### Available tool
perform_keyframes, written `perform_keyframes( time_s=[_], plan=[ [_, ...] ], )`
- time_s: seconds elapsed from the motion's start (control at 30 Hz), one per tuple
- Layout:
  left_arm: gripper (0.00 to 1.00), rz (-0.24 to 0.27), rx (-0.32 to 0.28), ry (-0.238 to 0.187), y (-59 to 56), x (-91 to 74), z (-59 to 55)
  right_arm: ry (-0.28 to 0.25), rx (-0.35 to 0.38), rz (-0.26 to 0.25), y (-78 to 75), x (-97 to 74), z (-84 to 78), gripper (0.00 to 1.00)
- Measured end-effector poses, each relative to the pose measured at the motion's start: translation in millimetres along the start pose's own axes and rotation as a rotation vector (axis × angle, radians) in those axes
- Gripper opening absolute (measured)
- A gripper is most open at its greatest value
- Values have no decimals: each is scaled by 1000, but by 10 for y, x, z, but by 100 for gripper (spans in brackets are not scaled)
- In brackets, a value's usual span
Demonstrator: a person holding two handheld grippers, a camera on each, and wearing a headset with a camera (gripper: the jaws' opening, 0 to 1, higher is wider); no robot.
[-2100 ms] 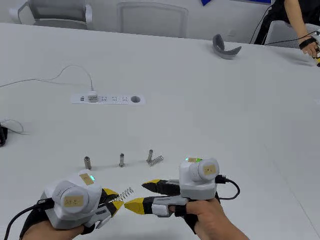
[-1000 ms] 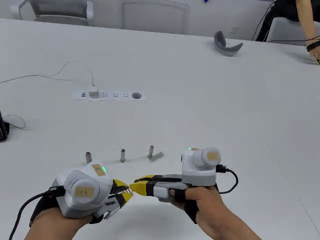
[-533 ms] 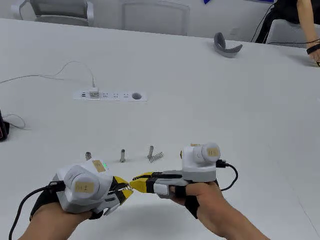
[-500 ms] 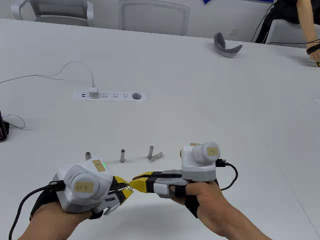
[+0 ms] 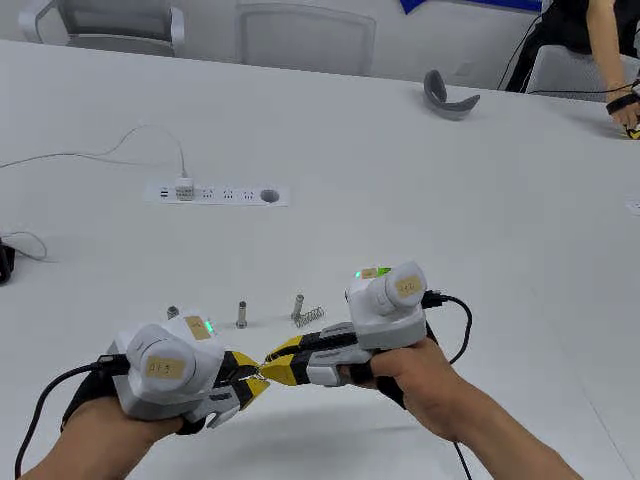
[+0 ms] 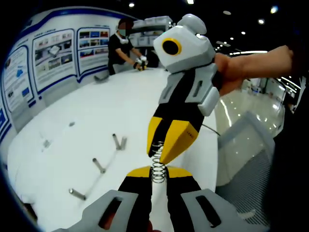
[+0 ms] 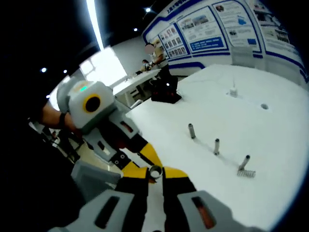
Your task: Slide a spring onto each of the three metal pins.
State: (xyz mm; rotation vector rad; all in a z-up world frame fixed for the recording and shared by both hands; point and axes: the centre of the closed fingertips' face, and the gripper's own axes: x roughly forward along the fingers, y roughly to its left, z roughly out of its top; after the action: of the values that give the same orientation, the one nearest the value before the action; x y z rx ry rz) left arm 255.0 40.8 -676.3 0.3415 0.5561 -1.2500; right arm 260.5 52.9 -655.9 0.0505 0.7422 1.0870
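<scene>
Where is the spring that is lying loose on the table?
In the head view the loose spring lies on the table just right of the rightmost pin, at its foot.

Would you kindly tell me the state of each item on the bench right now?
Left claw: shut on held spring.
Right claw: shut on its other end.
Three pins: upright, bare.
Loose spring: lying at the right-hand pin's base.
Power strip: one plug inserted.
</scene>
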Motion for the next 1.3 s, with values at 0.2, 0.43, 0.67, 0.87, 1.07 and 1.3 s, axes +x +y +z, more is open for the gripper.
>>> perform_keyframes(
  time_s=[0.2,0.43,0.67,0.87,1.07,1.3],
  plan=[
    [10,-23,13,-36,7,8,103,104,-147,12,5,-71,41,12],
    [10,-74,37,-88,-44,29,270,241,-337,54,48,-182,85,12],
    [10,-124,69,-100,-132,60,347,369,-464,99,92,-246,16,12],
    [10,-154,130,-70,-204,86,325,473,-551,128,115,-248,-94,13],
    [10,-154,171,-16,-212,122,262,498,-562,126,81,-212,-164,13],
    [10,-158,157,-6,-236,136,213,499,-558,122,96,-207,-212,13]
  ],
)
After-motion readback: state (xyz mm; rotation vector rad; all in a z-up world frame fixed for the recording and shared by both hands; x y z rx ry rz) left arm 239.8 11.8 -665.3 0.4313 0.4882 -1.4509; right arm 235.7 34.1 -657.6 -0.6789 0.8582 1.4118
